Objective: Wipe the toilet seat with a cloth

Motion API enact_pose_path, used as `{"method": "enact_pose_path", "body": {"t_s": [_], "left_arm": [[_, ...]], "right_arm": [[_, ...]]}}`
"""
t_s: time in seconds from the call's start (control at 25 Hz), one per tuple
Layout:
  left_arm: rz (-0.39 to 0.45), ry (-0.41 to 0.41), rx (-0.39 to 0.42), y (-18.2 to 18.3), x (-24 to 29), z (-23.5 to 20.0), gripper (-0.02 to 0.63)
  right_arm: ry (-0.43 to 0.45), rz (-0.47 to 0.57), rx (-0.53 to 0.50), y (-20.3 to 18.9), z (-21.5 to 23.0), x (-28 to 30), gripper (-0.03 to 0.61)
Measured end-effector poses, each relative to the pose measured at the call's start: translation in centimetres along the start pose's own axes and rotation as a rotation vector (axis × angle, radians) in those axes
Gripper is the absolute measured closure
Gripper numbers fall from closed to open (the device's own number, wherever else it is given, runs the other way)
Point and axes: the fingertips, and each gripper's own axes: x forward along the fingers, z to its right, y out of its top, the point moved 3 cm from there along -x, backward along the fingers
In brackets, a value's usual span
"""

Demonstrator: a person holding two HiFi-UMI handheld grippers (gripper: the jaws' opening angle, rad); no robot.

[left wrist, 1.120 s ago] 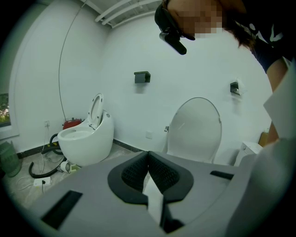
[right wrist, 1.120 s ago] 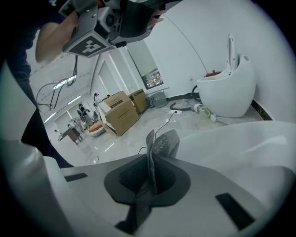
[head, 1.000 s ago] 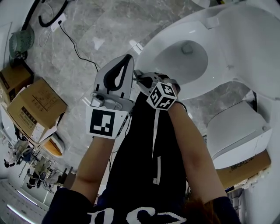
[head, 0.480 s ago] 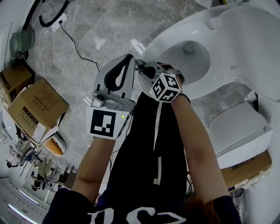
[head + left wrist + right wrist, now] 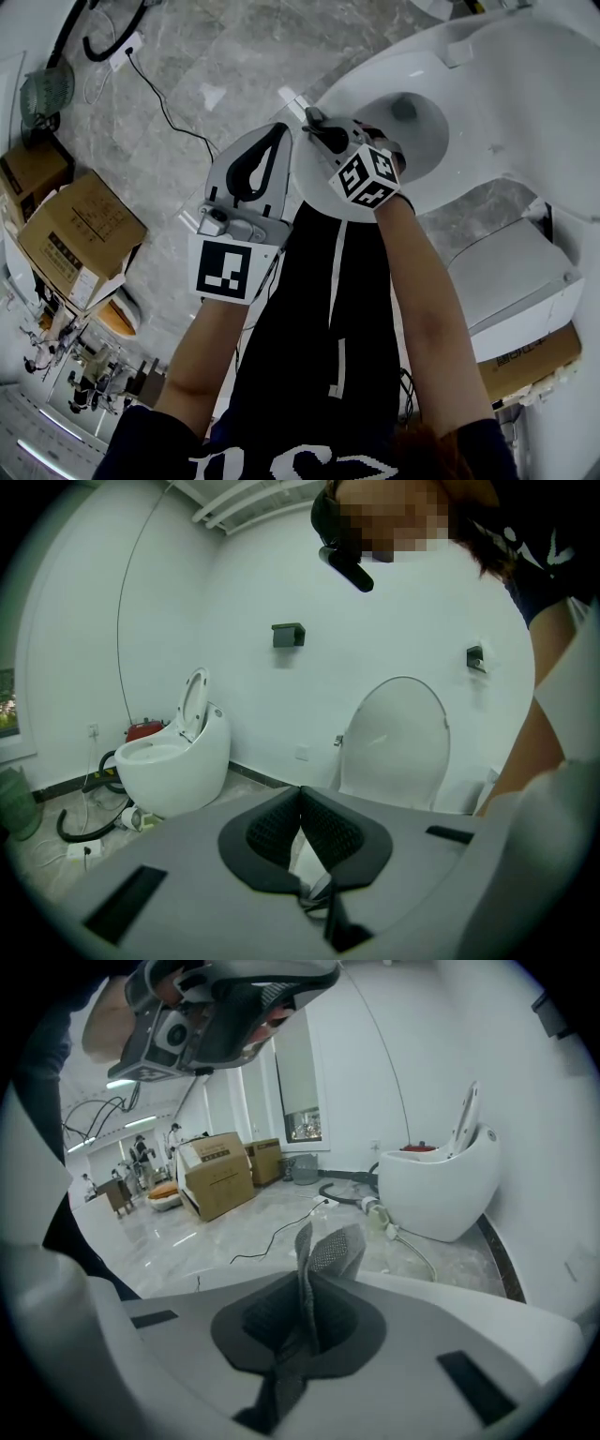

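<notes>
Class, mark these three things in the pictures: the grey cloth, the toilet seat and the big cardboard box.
grey cloth (image 5: 330,1249): right gripper view, the folded tip sticking up past the jaws.
toilet seat (image 5: 339,92): head view, white rim beside the bowl opening.
cardboard box (image 5: 80,234): head view, its top face.

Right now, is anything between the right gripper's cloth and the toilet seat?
Nothing visible does. The right gripper holds the grey mesh cloth at the near rim of the white toilet seat; the left gripper is off to its side.

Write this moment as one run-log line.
right gripper: shut on grey mesh cloth | left gripper: shut, empty | white toilet seat: below right gripper
</notes>
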Motion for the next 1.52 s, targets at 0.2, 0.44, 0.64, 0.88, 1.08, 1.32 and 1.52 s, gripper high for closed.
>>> {"method": "enact_pose_path", "body": {"t_s": [0.2,0.44,0.64,0.88,1.08,1.32,1.52], "left_arm": [[-0.003,-0.002,-0.001,-0.2,0.1,0.0,0.594],[-0.008,-0.012,0.003,-0.1,0.6,0.2,0.594],[-0.01,-0.02,0.005,-0.1,1.2,0.5,0.594],[-0.017,-0.036,-0.001,-0.2,2.1,1.1,0.594],[-0.017,-0.054,0.0,0.3,2.6,1.7,0.594],[-0.023,-0.071,0.004,0.2,3.3,2.2,0.594],[-0.024,-0.079,0.005,0.5,3.6,2.6,0.594]], "right_arm": [[-0.041,-0.01,0.001,-0.4,2.1,-0.6,0.551],[-0.081,-0.007,0.023,-0.8,4.1,-1.4,0.551],[-0.123,-0.006,0.057,-1.5,6.0,-2.3,0.551],[-0.157,-0.022,0.075,-2.6,8.0,-3.4,0.551],[-0.187,-0.038,0.084,-3.1,9.5,-4.4,0.551],[-0.271,-0.056,0.12,-4.5,12.4,-6.0,0.551],[-0.329,-0.071,0.154,-5.4,14.1,-7.3,0.551]]}}
